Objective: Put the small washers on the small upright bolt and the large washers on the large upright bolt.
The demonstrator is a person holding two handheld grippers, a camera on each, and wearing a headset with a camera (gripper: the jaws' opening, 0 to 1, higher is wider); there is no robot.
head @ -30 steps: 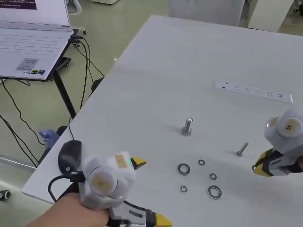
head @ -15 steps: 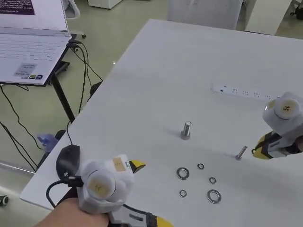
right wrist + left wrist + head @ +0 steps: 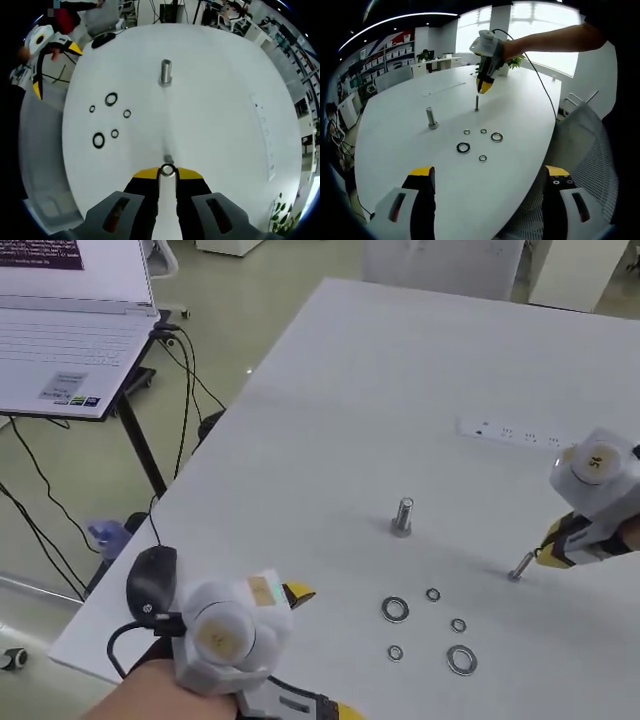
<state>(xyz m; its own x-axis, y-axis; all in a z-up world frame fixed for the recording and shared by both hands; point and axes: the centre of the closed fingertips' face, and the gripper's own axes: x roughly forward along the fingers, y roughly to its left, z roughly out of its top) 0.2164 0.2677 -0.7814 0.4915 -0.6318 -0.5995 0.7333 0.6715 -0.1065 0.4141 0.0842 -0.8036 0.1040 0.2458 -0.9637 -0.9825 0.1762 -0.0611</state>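
While the left gripper (image 3: 488, 172) hangs released at the bottom of its own view, jaws spread wide with nothing between them, the right gripper (image 3: 168, 173) is clenched on the top of the small bolt (image 3: 168, 170), whose head sits between the yellow tips low in the middle of the right gripper view. In the head view that bolt stands at the right of the white table (image 3: 330, 400), just below and left of the right gripper's body, and the large bolt (image 3: 402, 517) stands upright near the middle, well apart from it. Five washers lie flat in a loose group at the lower right, below both bolts and on neither. One large washer (image 3: 395, 609) lies to the left of the group and the other large washer (image 3: 461, 659) lowest on the right. The small washers (image 3: 433, 594) lie between and around them, none touching another. A white power strip (image 3: 510, 432) lies toward the upper right. A black mouse (image 3: 150, 581) sits at the table's lower left edge, and an open laptop (image 3: 70, 340) stands on a stand at the upper left.
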